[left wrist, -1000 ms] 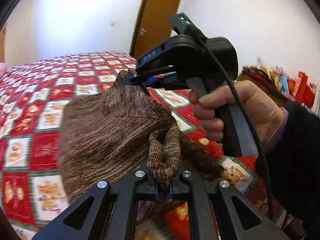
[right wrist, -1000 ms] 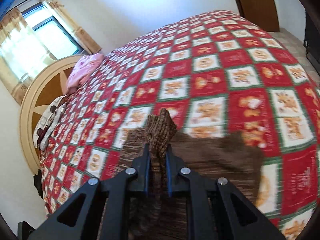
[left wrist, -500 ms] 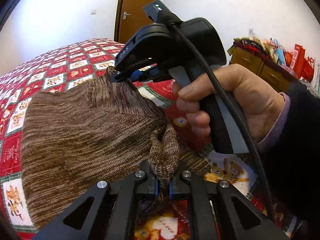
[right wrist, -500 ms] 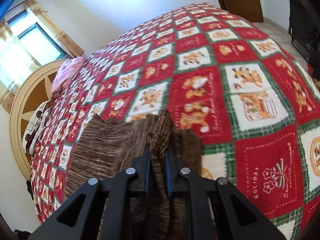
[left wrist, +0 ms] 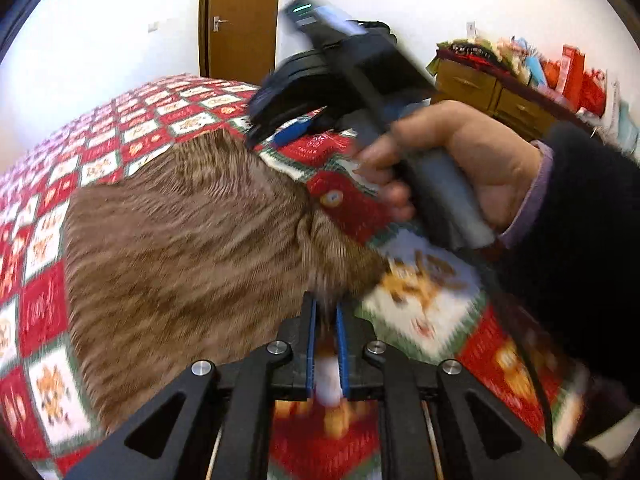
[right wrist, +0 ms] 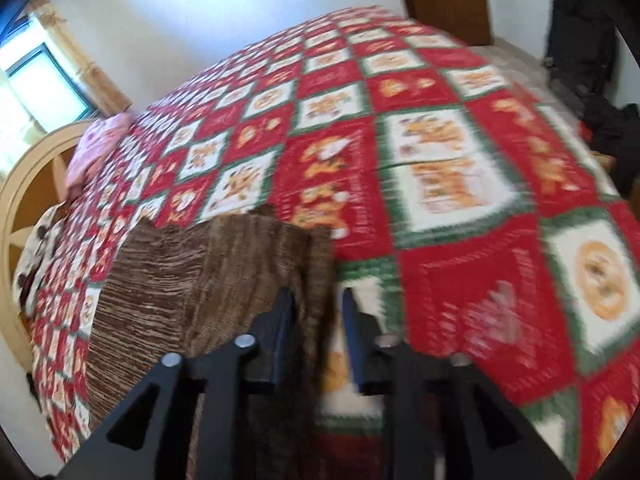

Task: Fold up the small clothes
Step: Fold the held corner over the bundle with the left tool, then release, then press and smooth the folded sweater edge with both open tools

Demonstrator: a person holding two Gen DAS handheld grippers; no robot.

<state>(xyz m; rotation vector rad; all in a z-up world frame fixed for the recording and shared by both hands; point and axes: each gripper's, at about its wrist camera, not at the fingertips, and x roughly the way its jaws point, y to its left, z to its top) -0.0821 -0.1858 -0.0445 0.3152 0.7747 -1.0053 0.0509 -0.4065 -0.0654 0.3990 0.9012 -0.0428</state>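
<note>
Knitwear (left wrist: 188, 248) now lies folded on the bed (right wrist: 460, 160). My right gripper (right wrist: 316, 316), which pinched its edge a moment ago, is opening, cloth loose between the jaws. My left gripper (left wrist: 325, 320) is opening too, barely parted. Fold placed.

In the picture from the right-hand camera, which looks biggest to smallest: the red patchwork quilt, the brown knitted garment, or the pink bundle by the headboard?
1. The red patchwork quilt fills most of the view.
2. The brown knitted garment, though it lies nearest the camera, which makes it look bigger.
3. The pink bundle, small and farther off, so its true size is unsure.
</note>
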